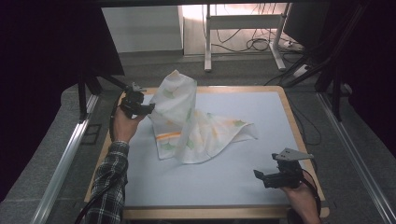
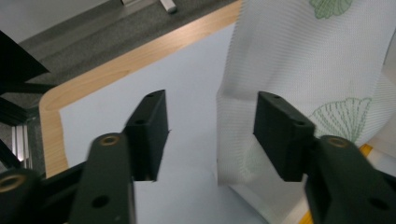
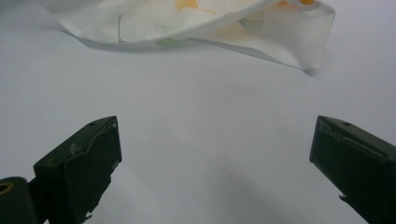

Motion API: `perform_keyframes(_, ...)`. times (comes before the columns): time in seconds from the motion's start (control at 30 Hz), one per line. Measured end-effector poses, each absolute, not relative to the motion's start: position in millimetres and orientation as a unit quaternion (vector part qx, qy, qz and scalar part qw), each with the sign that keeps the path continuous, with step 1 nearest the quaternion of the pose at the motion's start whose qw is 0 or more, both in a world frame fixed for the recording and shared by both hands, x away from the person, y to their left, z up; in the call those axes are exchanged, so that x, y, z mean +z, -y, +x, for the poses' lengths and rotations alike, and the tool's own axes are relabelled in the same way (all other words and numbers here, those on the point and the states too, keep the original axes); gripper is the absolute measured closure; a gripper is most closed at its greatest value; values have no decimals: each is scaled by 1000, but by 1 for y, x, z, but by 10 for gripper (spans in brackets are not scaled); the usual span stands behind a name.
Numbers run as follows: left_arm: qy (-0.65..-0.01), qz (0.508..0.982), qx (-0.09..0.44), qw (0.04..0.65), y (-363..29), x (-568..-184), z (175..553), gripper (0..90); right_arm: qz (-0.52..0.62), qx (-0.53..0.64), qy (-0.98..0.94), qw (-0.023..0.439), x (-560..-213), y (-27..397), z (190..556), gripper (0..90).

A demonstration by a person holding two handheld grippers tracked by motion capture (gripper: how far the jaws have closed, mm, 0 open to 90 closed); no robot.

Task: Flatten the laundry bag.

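A white cloth with a ginkgo-leaf print (image 1: pixel 196 123) lies crumpled mid-bench, one corner peaked upward just beside the left tongs (image 1: pixel 150 109), whose jaws stand part-open with the cloth's edge between them, unpinched. The right tongs (image 1: pixel 258 175), wide open and empty, wait well apart from the cloth, whose far folds are hidden behind the peak.
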State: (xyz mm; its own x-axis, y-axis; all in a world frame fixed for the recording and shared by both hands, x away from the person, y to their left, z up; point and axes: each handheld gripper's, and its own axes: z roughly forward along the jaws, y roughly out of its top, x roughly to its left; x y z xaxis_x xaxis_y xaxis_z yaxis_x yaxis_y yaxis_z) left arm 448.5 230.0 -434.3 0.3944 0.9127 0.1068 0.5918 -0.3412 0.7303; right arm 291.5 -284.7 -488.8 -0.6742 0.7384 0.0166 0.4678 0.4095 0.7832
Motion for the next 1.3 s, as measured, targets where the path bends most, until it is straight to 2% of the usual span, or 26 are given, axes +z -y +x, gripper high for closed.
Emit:
perform_keyframes(0.23,-466,766,247,368,-238,-433,423,208,369,402,-821,168,-489,285,292,25)
perform_keyframes(0.43,-431,789,220,378,-230,-460,384,133,369,405,-820,165,-488,284,292,28)
perform_keyframes(0.7,-404,810,202,373,-223,-497,343,106,368,411,-817,166,-487,278,293,28)
perform_keyframes(0.8,-401,825,186,353,-222,-509,328,89,364,412,-819,166,-487,275,294,27)
perform_keyframes(1.03,-392,823,168,375,-223,-512,306,50,359,415,-823,143,-486,261,297,16)
perform_keyframes(1.3,-398,819,181,372,-226,-513,298,16,348,426,-825,127,-480,242,307,17)
